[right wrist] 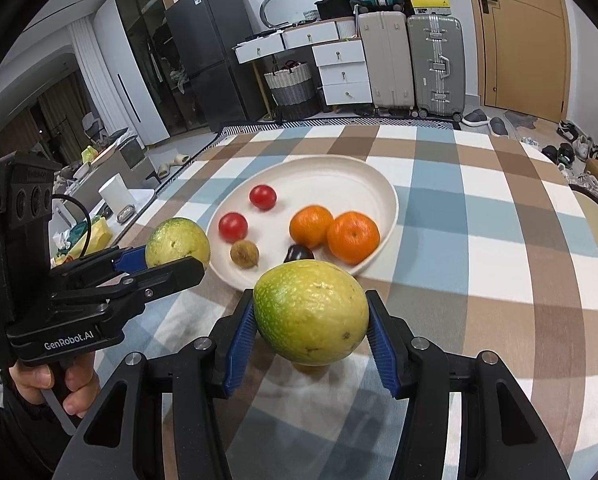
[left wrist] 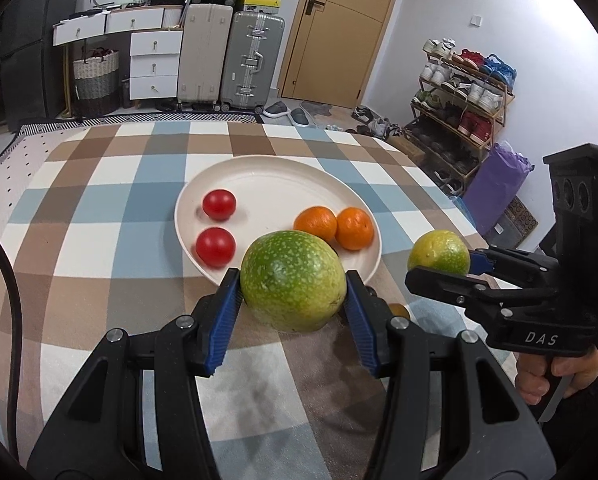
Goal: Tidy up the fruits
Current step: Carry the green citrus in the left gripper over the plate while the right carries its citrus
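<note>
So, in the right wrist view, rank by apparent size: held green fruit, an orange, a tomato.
1. Green fruit, though it is nearest the camera.
2. Orange.
3. Tomato.

The worktop wears soft, matt checked cloth. The plate looks smooth and faintly glossy. The tomatoes shine; the green fruit has dull, speckled skin. The left hand-held gripper is matt black plastic with ribbed blue pads.

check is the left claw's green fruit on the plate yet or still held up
Held, not on the plate. The left claw is shut on the green fruit, blue pads pressing both sides, just short of the white plate's near rim.
</note>
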